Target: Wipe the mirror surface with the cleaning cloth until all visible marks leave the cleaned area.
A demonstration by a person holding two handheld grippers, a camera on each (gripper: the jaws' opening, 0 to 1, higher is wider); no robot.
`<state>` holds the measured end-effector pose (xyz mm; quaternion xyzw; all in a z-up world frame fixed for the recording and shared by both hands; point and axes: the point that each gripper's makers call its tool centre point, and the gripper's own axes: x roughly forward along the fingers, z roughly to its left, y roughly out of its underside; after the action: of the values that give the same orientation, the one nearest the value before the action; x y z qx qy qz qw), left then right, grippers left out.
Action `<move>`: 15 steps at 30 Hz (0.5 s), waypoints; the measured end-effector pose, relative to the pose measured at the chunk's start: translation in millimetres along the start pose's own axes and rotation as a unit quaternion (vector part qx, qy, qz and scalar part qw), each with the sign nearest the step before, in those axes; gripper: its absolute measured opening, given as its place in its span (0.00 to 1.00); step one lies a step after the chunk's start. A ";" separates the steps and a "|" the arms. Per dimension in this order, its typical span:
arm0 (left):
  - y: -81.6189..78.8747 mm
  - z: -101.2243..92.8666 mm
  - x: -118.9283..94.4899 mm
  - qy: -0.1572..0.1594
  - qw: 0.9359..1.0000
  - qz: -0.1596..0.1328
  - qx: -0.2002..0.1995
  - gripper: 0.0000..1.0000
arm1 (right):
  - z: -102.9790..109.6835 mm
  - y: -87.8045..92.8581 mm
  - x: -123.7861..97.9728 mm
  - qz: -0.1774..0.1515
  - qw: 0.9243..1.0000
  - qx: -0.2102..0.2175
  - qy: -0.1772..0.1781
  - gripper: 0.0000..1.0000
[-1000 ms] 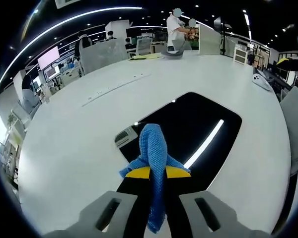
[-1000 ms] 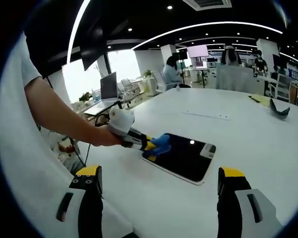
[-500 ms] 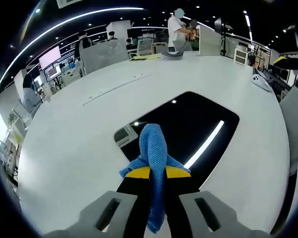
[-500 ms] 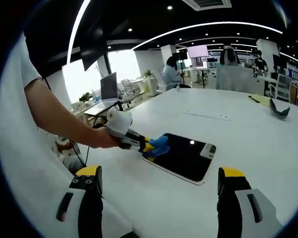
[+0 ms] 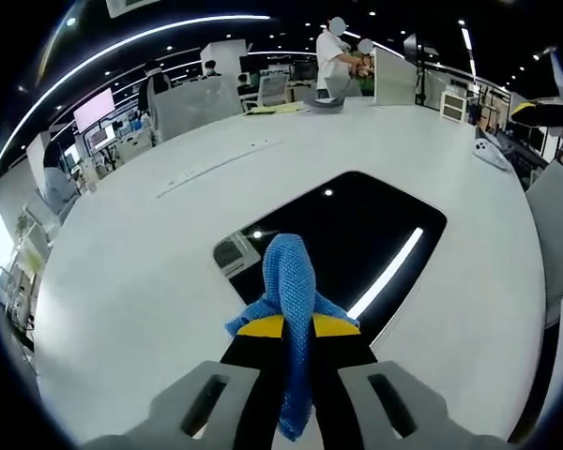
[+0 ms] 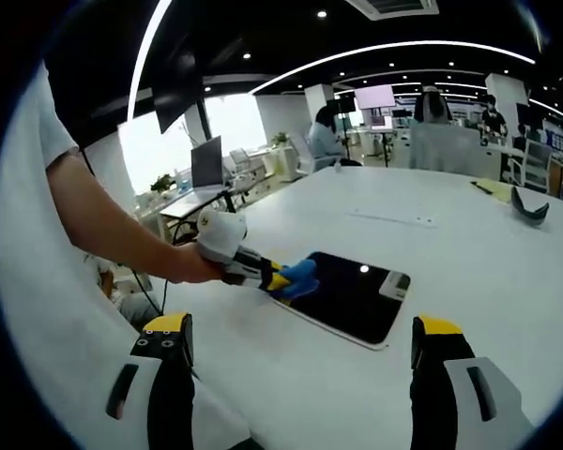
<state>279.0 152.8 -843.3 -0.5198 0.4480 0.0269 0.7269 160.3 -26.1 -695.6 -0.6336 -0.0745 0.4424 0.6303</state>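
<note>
Pinching the blue cloth [image 5: 290, 281], the left hand-held gripper [image 5: 292, 330] sits at the mirror's [image 5: 357, 234] lower edge, centre frame — the right hand-held gripper [image 6: 300, 361] hangs open above the white counter [image 6: 469, 253].

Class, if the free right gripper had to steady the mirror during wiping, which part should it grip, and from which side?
Probably the mirror's near long edge, approached from the right gripper's side. It lies flat, so only thin edges offer a pinch; the left gripper with the blue cloth occupies the far end.

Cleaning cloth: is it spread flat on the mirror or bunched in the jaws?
Bunched. The blue cleaning cloth is pinched between the left gripper's shut jaws, a rounded fold sticking out over the mirror's near edge.
</note>
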 end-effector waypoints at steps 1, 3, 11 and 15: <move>0.4 -0.4 -0.5 0.000 1.000 0.000 0.000 0.06 | 0.1 -0.4 0.0 0.000 1.000 0.000 0.000 0.97; 1.3 -1.9 -2.2 0.000 1.000 0.000 0.001 0.06 | -0.4 -1.0 0.2 -0.002 1.000 0.000 0.000 0.97; 7.9 -8.4 -9.8 0.002 1.000 0.009 0.005 0.06 | -0.7 -1.8 -0.6 -0.004 1.000 -0.001 0.000 0.97; 10.5 -11.1 -12.8 -0.003 1.000 0.012 0.001 0.06 | -2.4 -3.7 -1.9 -0.008 1.000 0.001 0.002 0.96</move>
<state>259.1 154.4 -842.9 -0.5133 0.4523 0.0365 0.7284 162.4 -28.4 -692.0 -0.6331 -0.0775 0.4365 0.6345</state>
